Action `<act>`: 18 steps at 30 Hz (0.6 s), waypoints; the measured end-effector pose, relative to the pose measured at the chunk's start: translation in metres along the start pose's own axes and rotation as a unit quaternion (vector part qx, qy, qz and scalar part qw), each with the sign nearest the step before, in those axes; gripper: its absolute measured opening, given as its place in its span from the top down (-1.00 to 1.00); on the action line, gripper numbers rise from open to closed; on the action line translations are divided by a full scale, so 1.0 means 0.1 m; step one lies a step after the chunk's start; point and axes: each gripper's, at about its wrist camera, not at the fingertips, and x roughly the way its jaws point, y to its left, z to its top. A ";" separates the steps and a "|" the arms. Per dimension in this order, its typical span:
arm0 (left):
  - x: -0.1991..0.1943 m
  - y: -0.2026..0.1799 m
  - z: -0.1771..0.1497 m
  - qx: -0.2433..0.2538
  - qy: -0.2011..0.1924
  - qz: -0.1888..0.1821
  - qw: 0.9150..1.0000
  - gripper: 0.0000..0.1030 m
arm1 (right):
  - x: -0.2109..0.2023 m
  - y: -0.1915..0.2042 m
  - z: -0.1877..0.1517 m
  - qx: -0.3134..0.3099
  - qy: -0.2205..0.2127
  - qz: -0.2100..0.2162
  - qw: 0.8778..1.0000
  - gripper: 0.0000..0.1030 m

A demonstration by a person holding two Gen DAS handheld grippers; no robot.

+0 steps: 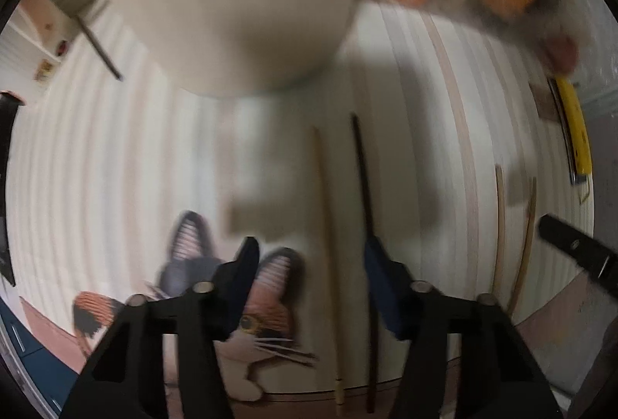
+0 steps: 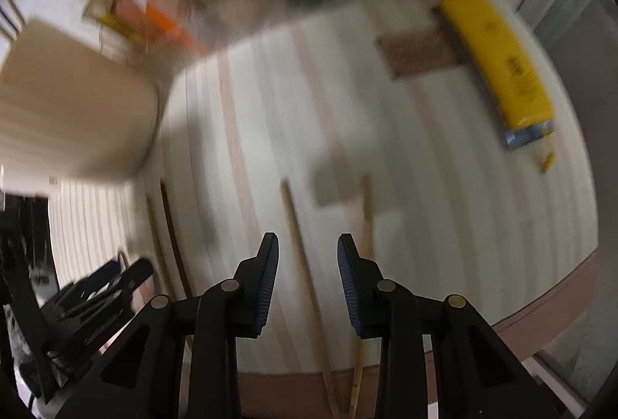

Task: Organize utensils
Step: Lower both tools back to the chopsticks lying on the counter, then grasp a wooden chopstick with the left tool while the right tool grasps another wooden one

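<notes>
left wrist view: our left gripper (image 1: 311, 287) points down at the striped round table (image 1: 425, 133). its fingers (image 1: 241, 284) stand partly spread and pinch nothing. two chopsticks lie between them on the table: a pale chopstick (image 1: 326, 226) and a dark chopstick (image 1: 363, 210), side by side but apart. their long axes run near to far, roughly along the fingers' own direction. the dark one lies just beside the right finger; the pale one sits nearer the middle of the gap. a cat-shaped mat (image 1: 247, 303) lies under the left finger, and a beige container (image 1: 239, 5) stands at the far side.

right wrist view: our right gripper (image 2: 308, 284) has its fingers (image 2: 266, 284) partly spread, gripping nothing. a second pair lies here, also near to far. one light wooden chopstick (image 2: 301, 256) passes through the gap; the other bamboo chopstick (image 2: 366, 214) runs behind the right finger. a yellow box (image 2: 502, 63) lies far right.

we judge each hand nearest to its own pair.
</notes>
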 end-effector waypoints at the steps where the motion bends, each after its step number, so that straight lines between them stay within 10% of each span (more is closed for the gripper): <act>1: 0.04 -0.02 -0.01 0.005 0.004 0.005 1.000 0.38 | 0.06 0.02 -0.03 -0.007 0.014 0.005 1.000 0.35; 5: 0.12 -0.03 -0.07 0.019 0.001 0.024 1.000 0.88 | 0.20 0.16 -0.14 -0.033 0.045 -0.002 0.998 0.34; 11: 0.08 0.21 -0.09 0.022 -0.009 0.049 0.998 0.92 | 0.46 0.28 -0.28 -0.064 0.088 -0.064 0.992 0.37; 15: 0.06 0.49 -0.13 -0.002 -0.002 0.056 0.998 0.92 | 0.45 0.42 -0.40 -0.090 0.058 -0.115 0.987 0.72; 18: 0.05 0.66 -0.19 -0.013 0.001 0.056 0.998 0.91 | 0.45 0.52 -0.42 -0.086 0.056 -0.088 0.991 0.86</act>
